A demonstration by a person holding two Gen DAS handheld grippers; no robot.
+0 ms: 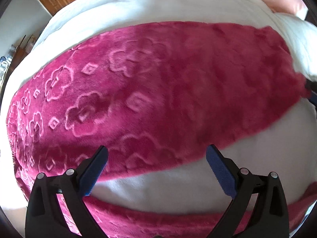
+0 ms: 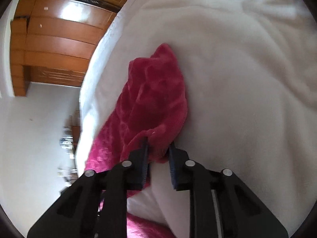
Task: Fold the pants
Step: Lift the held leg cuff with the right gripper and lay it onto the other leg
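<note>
Blue pads of my left tongs [image 1: 157,170] stand spread wide and empty, hovering just above the near edge of the pants [image 1: 150,91]. One leg runs as a long pink band across the white bed [image 1: 178,4], its long axis crosswise to these tongs. A second strip of the same plush shows below them, nearer me, with bare bed between. My right tongs [image 2: 158,152] are pinching a bunched end of the pants, which rises up and away from them over the bed, near its left edge. In the left view that gripped end sits far to the right. So the right hand already holds one end. I judge the left, nearest the mid-leg edge straight ahead, must drop forward and close there.
</note>
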